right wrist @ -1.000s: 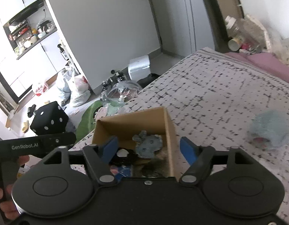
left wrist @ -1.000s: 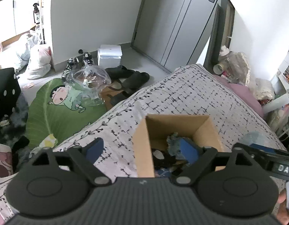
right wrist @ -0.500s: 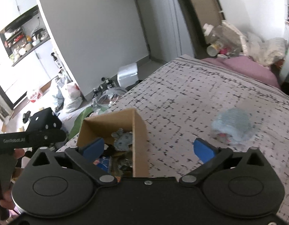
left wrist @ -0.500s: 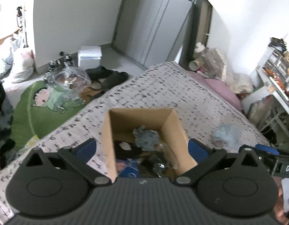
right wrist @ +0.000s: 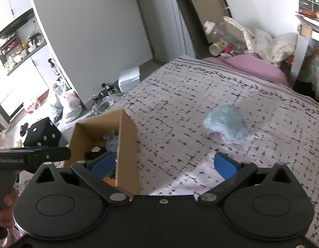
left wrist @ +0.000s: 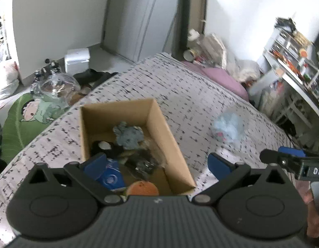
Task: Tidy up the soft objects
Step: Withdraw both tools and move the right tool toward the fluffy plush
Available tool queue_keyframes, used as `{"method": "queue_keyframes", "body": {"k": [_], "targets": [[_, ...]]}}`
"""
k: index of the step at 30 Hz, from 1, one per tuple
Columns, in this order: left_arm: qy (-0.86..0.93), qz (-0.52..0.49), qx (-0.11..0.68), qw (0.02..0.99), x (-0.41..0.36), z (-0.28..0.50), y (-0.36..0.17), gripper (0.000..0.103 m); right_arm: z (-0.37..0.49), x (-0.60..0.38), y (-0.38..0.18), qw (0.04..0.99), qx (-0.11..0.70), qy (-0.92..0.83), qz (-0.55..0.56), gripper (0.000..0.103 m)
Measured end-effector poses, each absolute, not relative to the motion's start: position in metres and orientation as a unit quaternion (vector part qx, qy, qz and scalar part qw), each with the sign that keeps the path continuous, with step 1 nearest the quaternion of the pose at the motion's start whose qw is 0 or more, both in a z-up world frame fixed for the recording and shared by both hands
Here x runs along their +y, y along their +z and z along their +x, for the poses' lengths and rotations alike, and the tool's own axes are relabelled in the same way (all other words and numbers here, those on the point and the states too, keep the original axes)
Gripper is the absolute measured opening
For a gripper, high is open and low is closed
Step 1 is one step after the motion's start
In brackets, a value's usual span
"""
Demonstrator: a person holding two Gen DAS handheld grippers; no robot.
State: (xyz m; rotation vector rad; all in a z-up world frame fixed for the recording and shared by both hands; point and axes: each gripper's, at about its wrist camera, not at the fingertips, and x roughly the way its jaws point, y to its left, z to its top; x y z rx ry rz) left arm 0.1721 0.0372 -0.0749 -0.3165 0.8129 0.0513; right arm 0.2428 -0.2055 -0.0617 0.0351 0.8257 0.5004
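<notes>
A bed (right wrist: 200,95) with a pale cover printed in black dashes filled most of both views, a pink pillow (right wrist: 254,64) at its far end. On it stood an open cardboard box (left wrist: 165,132) holding a grey-blue soft toy (left wrist: 128,134) among dark items too jumbled to name. A light blue fluffy bundle (right wrist: 227,127) lay on the cover, well apart from the box. Beyond the bed were a grey door (left wrist: 134,18), a white appliance (left wrist: 76,60) on the floor and a green cartoon mat (left wrist: 25,122). The left claw (left wrist: 157,163) was spread wide over the box's near end, empty. The right claw (right wrist: 164,164) was likewise spread, straddling the box's side wall, gripping nothing. Motion blur softened the shelves (left wrist: 294,55) at right.
</notes>
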Motion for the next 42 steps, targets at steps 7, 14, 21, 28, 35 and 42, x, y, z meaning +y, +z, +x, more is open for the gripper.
{"method": "queue_keyframes", "body": {"k": [7,14,21,28,35,42], "targets": [[-0.001,-0.107,0.406,0.908,0.006,0.184,-0.079,0.103,0.247,-0.225,-0.071,0.892,0.399,0.213,0.013,0.103],[-0.012,-0.094,0.424,0.901,-0.013,0.201,-0.087,0.103,0.253,-0.236,-0.082,0.895,0.401,0.193,-0.006,0.101],[-0.009,-0.085,0.420,0.903,-0.027,0.218,-0.090,0.100,0.266,-0.247,-0.093,0.898,0.401,0.181,-0.005,0.101],[-0.017,-0.082,0.410,0.908,-0.039,0.239,-0.090,0.099,0.284,-0.252,-0.098,0.903,0.394,0.171,-0.028,0.101],[-0.025,-0.096,0.412,0.906,-0.046,0.267,-0.097,0.083,0.308,-0.259,-0.108,0.904,0.390,0.172,-0.021,0.079],[-0.032,-0.098,0.432,0.896,-0.049,0.295,-0.110,0.067,0.327,-0.251,-0.121,0.904,0.384,0.183,-0.040,0.065]]}}
